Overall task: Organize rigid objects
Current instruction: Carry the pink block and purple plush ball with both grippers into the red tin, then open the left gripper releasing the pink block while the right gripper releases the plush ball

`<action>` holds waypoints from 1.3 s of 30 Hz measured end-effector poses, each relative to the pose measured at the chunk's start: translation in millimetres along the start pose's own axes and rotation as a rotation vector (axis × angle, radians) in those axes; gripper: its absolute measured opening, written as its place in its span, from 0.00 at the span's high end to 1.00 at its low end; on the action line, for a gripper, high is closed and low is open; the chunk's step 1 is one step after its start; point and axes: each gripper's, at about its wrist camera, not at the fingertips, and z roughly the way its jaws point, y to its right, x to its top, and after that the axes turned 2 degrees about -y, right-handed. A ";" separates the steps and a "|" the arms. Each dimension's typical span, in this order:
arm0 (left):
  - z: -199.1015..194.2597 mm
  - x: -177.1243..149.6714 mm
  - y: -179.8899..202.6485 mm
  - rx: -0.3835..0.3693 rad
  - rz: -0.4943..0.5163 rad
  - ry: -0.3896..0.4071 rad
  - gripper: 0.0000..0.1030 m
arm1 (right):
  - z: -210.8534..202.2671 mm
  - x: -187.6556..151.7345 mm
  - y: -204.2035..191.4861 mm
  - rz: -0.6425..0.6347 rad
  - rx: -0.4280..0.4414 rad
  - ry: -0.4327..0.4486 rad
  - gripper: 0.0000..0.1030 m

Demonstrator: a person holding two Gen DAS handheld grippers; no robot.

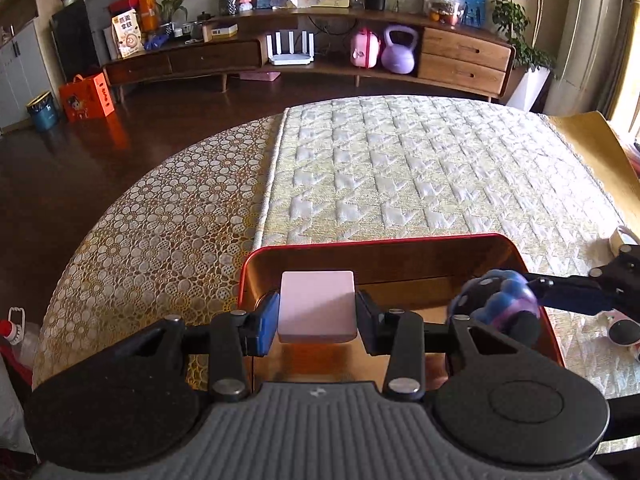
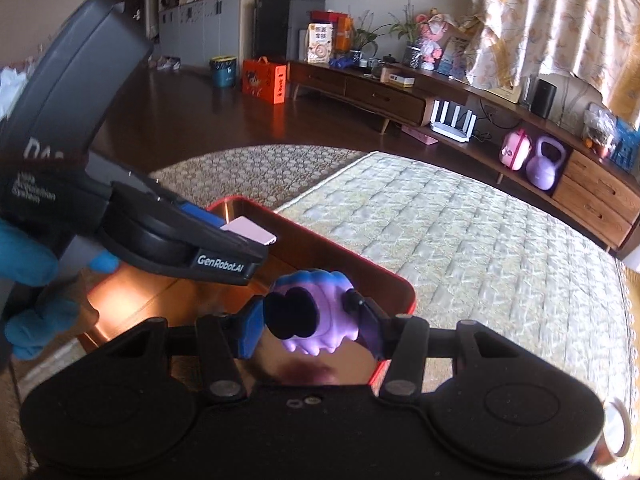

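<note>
Over a glossy red-rimmed tray (image 1: pixel 460 240) on the quilted desk (image 1: pixel 400 168), the left gripper (image 1: pixel 316 312) is clamping a flat pink block (image 1: pixel 318 304) and the right gripper (image 2: pixel 310 322) a knobbly purple toy (image 2: pixel 320 320); only the right view is showing a blue-gloved hand (image 2: pixel 36 280).

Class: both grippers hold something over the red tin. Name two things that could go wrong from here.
1. The left gripper and right gripper hang close together over the red tin; they could collide.
2. The right gripper grips the knobbly purple toy on rounded bumps; it may slip. The pink block looks securely held.

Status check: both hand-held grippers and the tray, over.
Left hand-held gripper shut on pink block. Right hand-held gripper shut on purple toy. Both over red tray. Nothing in the way.
</note>
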 end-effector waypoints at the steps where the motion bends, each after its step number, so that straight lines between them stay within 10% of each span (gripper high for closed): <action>1: 2.2 0.8 -0.1 -0.005 0.001 -0.002 0.61 | 4.9 0.7 -2.4 -0.020 -0.006 -0.005 0.51; 33: 20.1 3.1 9.1 -0.003 0.012 -0.052 0.60 | 3.1 -6.3 -1.8 0.033 -0.006 -0.013 0.48; 39: 0.5 0.6 5.8 -0.010 -0.015 -0.021 0.48 | -12.7 -10.1 3.3 0.087 0.019 -0.011 0.47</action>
